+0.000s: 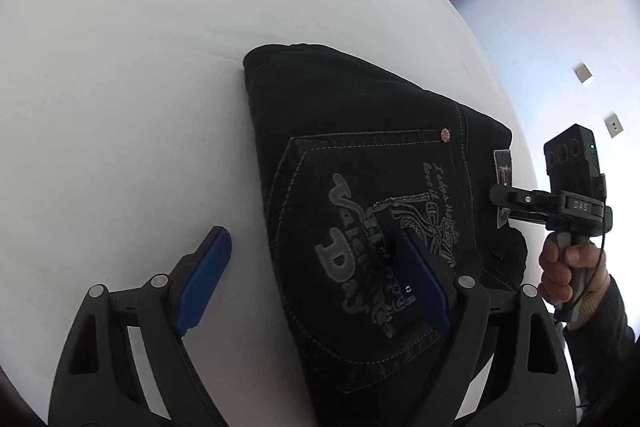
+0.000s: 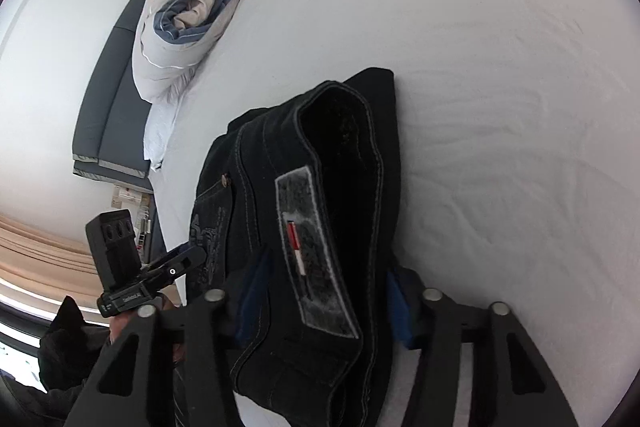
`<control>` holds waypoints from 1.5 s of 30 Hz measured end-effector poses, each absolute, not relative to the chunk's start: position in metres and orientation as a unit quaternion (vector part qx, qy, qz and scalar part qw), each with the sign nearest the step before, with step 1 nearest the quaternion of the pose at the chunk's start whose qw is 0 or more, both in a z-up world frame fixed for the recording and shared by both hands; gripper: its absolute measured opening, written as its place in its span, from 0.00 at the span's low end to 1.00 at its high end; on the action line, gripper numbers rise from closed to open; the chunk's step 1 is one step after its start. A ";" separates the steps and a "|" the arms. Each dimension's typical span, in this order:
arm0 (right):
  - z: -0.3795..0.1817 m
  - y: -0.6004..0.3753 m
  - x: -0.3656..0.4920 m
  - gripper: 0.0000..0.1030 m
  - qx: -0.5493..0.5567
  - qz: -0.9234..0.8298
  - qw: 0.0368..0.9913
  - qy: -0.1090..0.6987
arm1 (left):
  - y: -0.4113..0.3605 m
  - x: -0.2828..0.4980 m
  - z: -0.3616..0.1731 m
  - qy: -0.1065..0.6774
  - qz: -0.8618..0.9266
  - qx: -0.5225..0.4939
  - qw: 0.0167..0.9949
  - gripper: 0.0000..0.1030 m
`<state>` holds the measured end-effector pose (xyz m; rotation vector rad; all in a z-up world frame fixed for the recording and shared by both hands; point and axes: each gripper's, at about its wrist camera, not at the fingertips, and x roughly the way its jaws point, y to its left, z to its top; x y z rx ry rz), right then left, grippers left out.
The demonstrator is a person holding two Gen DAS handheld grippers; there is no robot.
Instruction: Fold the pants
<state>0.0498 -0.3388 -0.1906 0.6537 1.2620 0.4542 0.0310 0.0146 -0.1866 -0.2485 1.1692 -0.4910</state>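
Folded black pants (image 1: 360, 195) lie on the white bed (image 1: 120, 107). The left gripper (image 1: 316, 279) hovers with fingers spread wide, empty; the right gripper (image 2: 324, 299) has fingers straddling the waistband (image 2: 340, 211), whether clamped I cannot tell.

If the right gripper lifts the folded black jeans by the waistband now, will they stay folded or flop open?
The jeans are probably floppy: thick denim, stacked in loose layers. Held only at the waistband, the lower layers would likely sag and unfold. They look fairly heavy; the denim seems unlikely to slip.
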 end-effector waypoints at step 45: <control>0.012 -0.290 -0.036 1.00 0.011 0.039 0.969 0.242 | 0.004 -0.105 0.059 0.178 0.004 0.050 0.983 1.00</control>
